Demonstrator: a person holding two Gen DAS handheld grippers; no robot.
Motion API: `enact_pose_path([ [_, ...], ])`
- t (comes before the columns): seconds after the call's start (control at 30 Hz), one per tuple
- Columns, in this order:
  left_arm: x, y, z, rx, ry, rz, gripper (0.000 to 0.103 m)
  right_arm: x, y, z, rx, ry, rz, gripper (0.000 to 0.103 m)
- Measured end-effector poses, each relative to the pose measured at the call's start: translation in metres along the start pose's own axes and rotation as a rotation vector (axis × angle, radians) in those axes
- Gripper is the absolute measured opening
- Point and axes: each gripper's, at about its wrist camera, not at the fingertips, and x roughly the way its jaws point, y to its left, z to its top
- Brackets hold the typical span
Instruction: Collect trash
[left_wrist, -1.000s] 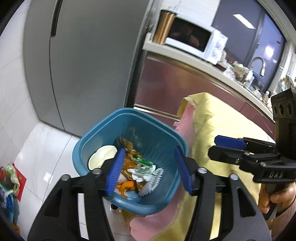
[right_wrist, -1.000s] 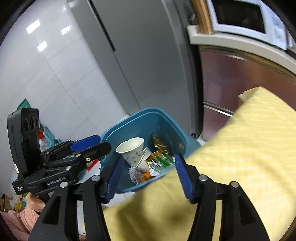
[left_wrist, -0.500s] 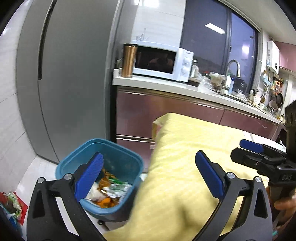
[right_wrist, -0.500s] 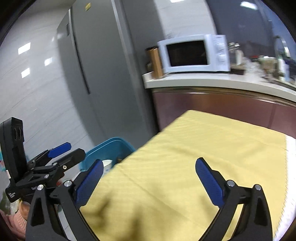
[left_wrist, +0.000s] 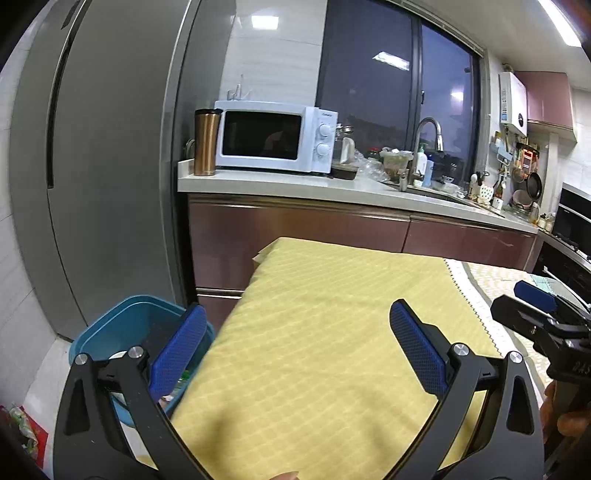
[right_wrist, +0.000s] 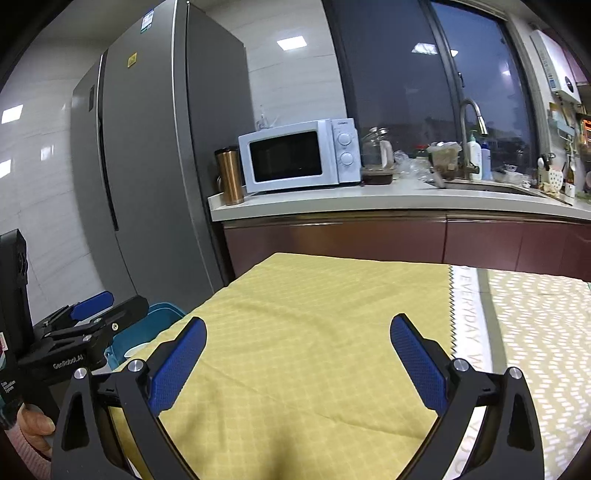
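Observation:
The blue trash bin (left_wrist: 110, 328) stands on the floor by the table's left edge, with a white cup rim and wrappers just showing inside. In the right wrist view only the bin's corner (right_wrist: 162, 314) shows behind the other tool. My left gripper (left_wrist: 297, 317) hovers open over the yellow tablecloth (left_wrist: 332, 288), nothing between its blue pads. My right gripper (right_wrist: 298, 325) is likewise open and empty above the yellow cloth (right_wrist: 314, 291). Each tool appears in the other's view: the right gripper (left_wrist: 517, 304) at the right edge, the left gripper (right_wrist: 107, 308) at the left edge.
A grey fridge (left_wrist: 92, 166) rises behind the bin. Beyond the table runs a counter (left_wrist: 295, 184) with a white microwave (left_wrist: 273, 136), a copper tumbler (left_wrist: 206, 142) and a sink tap (left_wrist: 428, 129). A patterned cloth (right_wrist: 535, 332) covers the table's right part. A red bag (left_wrist: 26, 432) lies on the floor.
Both grippers have opened wide and drawn back from over the bin to above the yellow cloth, tilting up toward the counter. The bin has slid to the lower left of both views.

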Motion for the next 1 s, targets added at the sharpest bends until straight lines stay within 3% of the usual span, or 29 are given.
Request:
enact_pose_path([
  [0.4,-0.014,-0.031,-0.01,0.093,-0.053,0.039,0.097,-0.022,-0.014,-0.012,0.01,-0.059,-0.05,0.096],
  [1.0,-0.018,-0.031,-0.006,0.104,-0.097,0.044,0.097,-0.032,-0.015,-0.013,0.003,-0.103,-0.082,0.096],
])
